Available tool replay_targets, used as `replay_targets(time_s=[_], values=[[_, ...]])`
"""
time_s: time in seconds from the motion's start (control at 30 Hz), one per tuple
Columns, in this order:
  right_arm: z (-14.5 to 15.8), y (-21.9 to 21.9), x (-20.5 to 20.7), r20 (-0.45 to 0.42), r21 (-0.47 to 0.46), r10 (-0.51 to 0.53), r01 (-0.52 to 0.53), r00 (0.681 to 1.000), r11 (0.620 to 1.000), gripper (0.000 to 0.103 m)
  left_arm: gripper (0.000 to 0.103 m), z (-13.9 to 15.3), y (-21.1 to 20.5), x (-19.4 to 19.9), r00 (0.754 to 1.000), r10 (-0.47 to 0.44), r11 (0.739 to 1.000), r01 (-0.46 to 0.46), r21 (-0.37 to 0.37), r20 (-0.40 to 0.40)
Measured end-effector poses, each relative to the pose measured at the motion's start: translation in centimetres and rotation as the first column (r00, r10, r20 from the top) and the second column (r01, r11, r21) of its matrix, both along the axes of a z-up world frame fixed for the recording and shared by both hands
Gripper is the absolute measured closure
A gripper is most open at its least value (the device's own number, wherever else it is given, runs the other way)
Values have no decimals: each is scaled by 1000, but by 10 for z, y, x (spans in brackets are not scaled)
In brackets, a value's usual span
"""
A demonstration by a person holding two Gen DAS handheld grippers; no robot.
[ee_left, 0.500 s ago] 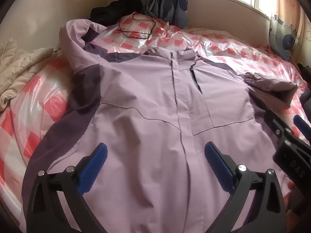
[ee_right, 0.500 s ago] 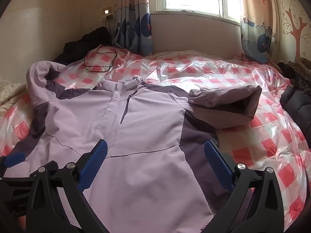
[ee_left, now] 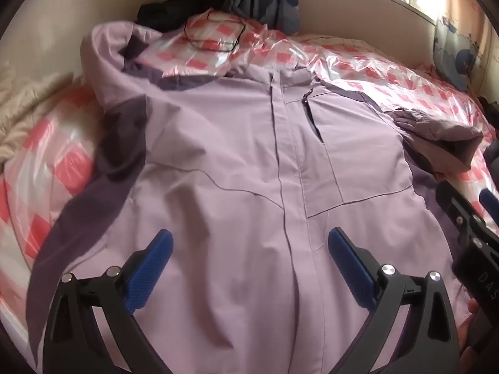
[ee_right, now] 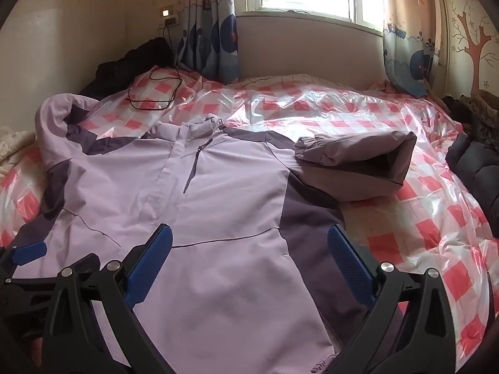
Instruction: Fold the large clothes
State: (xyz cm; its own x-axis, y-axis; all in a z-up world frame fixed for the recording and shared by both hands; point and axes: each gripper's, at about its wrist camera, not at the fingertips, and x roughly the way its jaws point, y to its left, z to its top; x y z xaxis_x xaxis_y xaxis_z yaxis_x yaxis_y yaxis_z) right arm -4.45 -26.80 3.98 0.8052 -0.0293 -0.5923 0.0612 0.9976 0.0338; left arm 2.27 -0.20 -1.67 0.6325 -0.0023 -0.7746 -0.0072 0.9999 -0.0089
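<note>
A lilac jacket (ee_left: 237,168) with dark purple side panels lies face up, zipped, on the bed. Its hood (ee_left: 106,50) is thrown up to the far left. One sleeve (ee_right: 358,162) is folded back over itself at the jacket's right side. My left gripper (ee_left: 249,249) hangs open above the lower front of the jacket, nothing between its blue pads. My right gripper (ee_right: 249,246) is open too, above the jacket's lower right side panel (ee_right: 312,227). Each gripper shows at the edge of the other's view: the right gripper (ee_left: 467,218), the left gripper (ee_right: 28,255).
The bed carries a red and white checked cover under clear plastic (ee_right: 374,118). A black cable (ee_right: 156,93) and dark clothing (ee_right: 131,62) lie at the far left corner. A beige quilt (ee_left: 28,115) is bunched at the left, a black padded coat (ee_right: 474,168) at the right. Curtains and a window stand behind.
The left gripper has tipped further down and come closer to the jacket, which now fills more of its view. The right gripper's view has barely shifted. Both stay open.
</note>
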Motion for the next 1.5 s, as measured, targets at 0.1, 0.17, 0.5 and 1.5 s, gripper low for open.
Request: replay_targets(time_s=[0.1,0.17,0.5,1.5], values=[[-2,-2,2,-17,7,-2,2,1000,1000,7,7,2,5,1,1000,3,999,-2,-35,16],[-3,-2,3,-24,6,0,0,1000,1000,7,7,3,8,1,1000,16,998,-14,-56,23],[-10,2,6,-60,-3,23,-23,998,1000,7,7,1,-9,7,999,17,1000,-17,14,39],[-15,2,11,-84,16,31,-30,996,999,7,7,-3,-12,11,1000,15,998,-16,61,28]])
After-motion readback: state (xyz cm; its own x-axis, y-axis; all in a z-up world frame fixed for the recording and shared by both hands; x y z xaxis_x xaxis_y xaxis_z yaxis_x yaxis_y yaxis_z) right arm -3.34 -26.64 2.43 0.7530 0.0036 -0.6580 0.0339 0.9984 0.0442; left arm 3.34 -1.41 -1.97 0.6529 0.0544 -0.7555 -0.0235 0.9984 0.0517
